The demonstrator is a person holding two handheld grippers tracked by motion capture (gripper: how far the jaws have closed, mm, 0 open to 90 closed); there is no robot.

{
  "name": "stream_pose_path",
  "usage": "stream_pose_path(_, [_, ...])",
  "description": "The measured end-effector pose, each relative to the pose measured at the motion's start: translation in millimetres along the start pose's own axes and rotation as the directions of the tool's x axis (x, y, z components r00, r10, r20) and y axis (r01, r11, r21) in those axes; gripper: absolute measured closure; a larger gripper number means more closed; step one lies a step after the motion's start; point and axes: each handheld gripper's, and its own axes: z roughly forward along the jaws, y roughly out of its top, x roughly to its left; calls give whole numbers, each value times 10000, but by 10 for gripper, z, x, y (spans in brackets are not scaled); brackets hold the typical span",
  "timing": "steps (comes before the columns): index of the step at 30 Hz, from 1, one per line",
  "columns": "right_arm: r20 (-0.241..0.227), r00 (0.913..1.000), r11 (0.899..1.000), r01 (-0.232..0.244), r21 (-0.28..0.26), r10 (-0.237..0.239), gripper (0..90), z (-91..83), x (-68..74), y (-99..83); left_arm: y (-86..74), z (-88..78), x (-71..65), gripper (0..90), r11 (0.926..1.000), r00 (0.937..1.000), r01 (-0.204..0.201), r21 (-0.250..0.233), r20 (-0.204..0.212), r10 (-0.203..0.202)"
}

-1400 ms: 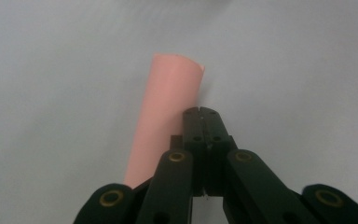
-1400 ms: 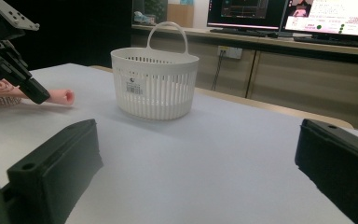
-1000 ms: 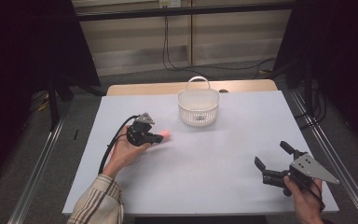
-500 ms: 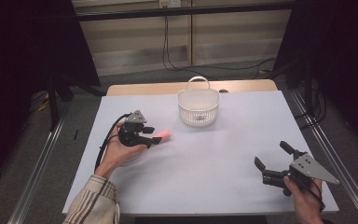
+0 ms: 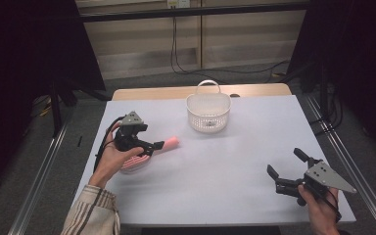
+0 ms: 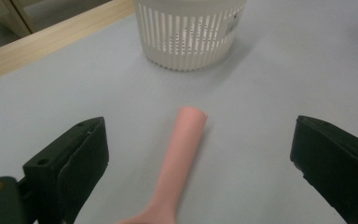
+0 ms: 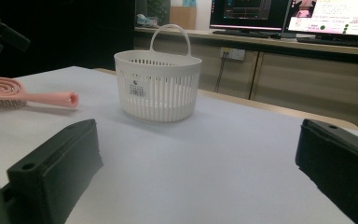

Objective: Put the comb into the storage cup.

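high view: I see my left gripper [image 5: 152,146] over the pink hairbrush [image 5: 149,151] lying left of the white basket [image 5: 208,111] | left gripper view: jaws just opened wide, straddling the handle untouched | right gripper view: my right gripper [image 7: 196,172] wide open, holding nothing

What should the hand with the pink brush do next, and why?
Probably lift the left gripper clear. Its jaws have just been opening and now stand wide apart on either side of the pink hairbrush, which lies flat on the table, near the white basket. Nothing is gripped.
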Motion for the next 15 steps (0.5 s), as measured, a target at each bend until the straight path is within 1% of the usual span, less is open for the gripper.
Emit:
stream_pose_path(2, [-3, 10000, 10000, 16, -10, -16, 0, 1, 0, 0, 4, -28, 14, 42, 9998, 9999, 134, -142, -50, -134])
stream_pose_path(5, [-17, 10000, 10000, 13, 8, -13, 0, 1, 2, 0, 3, -60, 23, 44, 9991, 9993, 359, -203, 112, -357])
stream_pose_path(9, [0, 10000, 10000, 7, 9, -7, 0, 1, 1, -1, 14, -103, 63, 54, 9982, 9998, 173, -568, -66, -177])
stream_pose_path(10, [-5, 10000, 10000, 29, -3, -29, 0, 1, -1, 0, 20, -106, 81, 54, 9979, 9995, 315, -565, 35, -313])
stream_pose_path(11, [14, 10000, 10000, 5, -5, -5, 0, -1, 0, 0, 26, -116, 96, 56, 9978, 9991, 419, -521, 48, -417])
stream_pose_path(12, [12, 10000, 10000, 2, -5, -2, 0, 0, -1, 0, 26, -120, 104, 58, 9971, 9989, 470, -602, -24, -472])
stream_pose_path(13, [11, 10000, 10000, -4, 4, 4, 0, 0, -1, 0, 27, -131, 114, 58, 9977, 9992, 304, -608, -257, -320])
stream_pose_path(14, [7, 10000, 10000, 14, -2, -14, 0, 1, -1, 0, 29, -138, 114, 58, 9976, 9986, 221, -657, -463, -252])
stream_pose_path(15, [-2, 10000, 10000, 13, 2, -13, 0, 1, 1, 0, 31, -147, 119, 58, 9975, 9985, 209, -682, -482, -242])
